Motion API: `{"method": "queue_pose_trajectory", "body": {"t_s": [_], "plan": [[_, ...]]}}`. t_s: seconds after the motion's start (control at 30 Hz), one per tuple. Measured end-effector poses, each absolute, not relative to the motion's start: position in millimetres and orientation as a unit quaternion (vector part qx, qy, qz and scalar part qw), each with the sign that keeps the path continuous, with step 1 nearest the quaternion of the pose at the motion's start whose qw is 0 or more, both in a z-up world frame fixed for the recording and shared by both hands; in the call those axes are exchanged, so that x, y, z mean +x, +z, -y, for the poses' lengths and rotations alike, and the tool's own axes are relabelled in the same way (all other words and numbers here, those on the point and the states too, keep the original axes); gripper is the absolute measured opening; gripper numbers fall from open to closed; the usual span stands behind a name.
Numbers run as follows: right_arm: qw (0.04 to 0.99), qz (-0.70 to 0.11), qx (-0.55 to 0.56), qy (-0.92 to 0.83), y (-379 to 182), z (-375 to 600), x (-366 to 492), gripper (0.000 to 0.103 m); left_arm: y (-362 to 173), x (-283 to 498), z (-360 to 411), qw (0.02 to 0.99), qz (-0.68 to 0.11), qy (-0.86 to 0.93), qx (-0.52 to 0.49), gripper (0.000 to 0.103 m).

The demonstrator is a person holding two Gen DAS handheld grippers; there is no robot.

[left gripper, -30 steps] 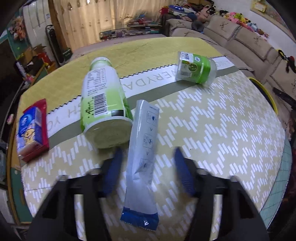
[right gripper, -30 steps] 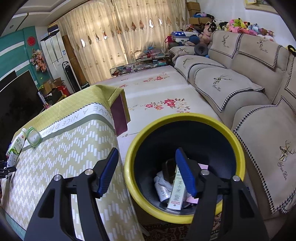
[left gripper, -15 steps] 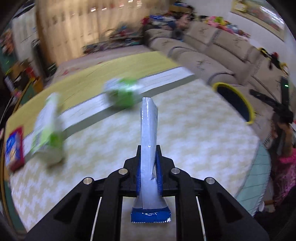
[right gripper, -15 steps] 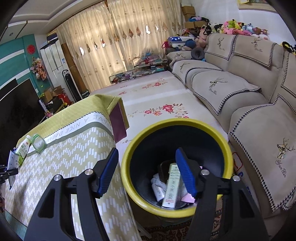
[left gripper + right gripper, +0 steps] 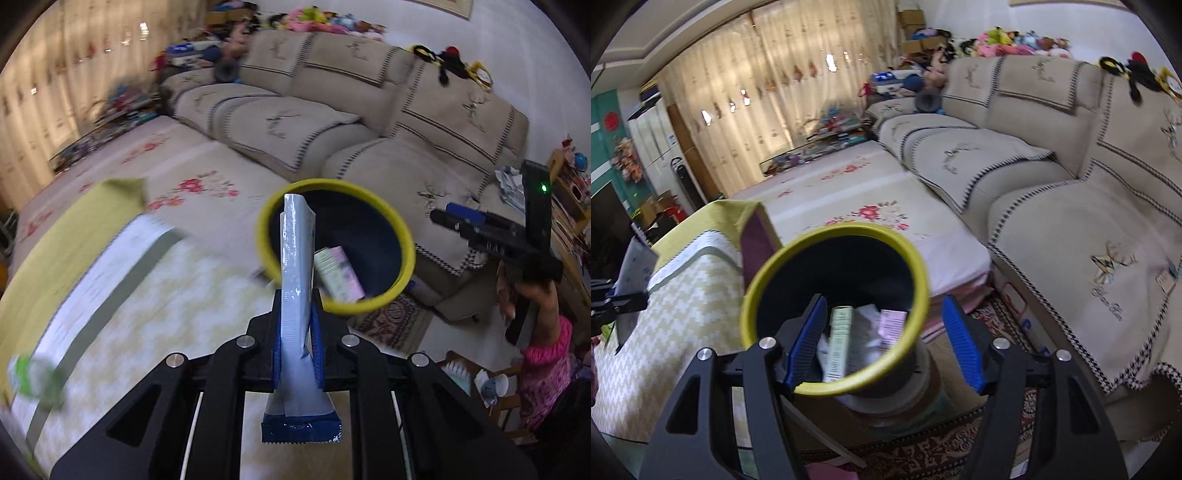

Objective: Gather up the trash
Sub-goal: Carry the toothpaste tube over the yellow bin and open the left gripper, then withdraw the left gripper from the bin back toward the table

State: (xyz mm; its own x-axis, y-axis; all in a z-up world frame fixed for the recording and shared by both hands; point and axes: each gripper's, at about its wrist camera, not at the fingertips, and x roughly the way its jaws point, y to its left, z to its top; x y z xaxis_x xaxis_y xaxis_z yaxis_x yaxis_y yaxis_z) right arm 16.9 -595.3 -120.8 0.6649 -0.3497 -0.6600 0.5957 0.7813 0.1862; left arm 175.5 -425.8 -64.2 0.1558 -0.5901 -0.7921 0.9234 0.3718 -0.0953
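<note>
My left gripper (image 5: 298, 332) is shut on a long grey sachet with a blue end (image 5: 295, 280) and holds it upright above the table edge, in line with the yellow-rimmed bin (image 5: 402, 229). The bin holds cartons and wrappers (image 5: 338, 273). My right gripper (image 5: 884, 341) is open and empty, above the same bin (image 5: 768, 266), with trash (image 5: 840, 336) showing between its fingers. The sachet and left gripper show at the far left of the right wrist view (image 5: 635, 269). A blurred green bottle (image 5: 35, 376) lies on the table at lower left.
The yellow patterned tablecloth (image 5: 147, 302) covers the table beside the bin. A beige sofa (image 5: 1071, 192) stands behind and right of the bin. A patterned rug (image 5: 923, 454) lies under the bin. The other hand with the right gripper (image 5: 517, 243) shows at right.
My left gripper closed on the sachet, lifted it off the table and swung right toward the bin. My right gripper moved closer over the bin and stayed open.
</note>
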Motion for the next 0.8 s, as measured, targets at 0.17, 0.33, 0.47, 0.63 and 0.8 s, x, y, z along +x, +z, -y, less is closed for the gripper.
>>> {"method": "queue_pose_trajectory", "body": {"t_s": [0.17,0.33,0.47,0.63,0.8], "plan": [[0.886,-0.309,0.203,-0.281,-123.3,613.4,1.3,0.062,-84.3,169.1,512.1,0.715,-0.385,-0.532,0.238,0.014],[0.883,-0.305,0.199,-0.298,-120.4,625.8,-13.1,0.062,-106.4,163.7,589.1,0.707,-0.389,-0.533,0.254,0.015],[0.88,-0.305,0.199,-0.306,-120.5,631.8,-22.6,0.063,-124.2,162.8,620.8,0.706,-0.397,-0.529,0.252,0.019],[0.878,-0.305,0.199,-0.31,-120.5,635.1,-27.6,0.064,-132.4,164.4,624.7,0.715,-0.399,-0.52,0.242,0.061],[0.879,-0.31,0.201,-0.301,-123.3,634.4,-23.7,0.065,-115.5,164.9,577.3,0.735,-0.383,-0.512,0.226,0.084]]}}
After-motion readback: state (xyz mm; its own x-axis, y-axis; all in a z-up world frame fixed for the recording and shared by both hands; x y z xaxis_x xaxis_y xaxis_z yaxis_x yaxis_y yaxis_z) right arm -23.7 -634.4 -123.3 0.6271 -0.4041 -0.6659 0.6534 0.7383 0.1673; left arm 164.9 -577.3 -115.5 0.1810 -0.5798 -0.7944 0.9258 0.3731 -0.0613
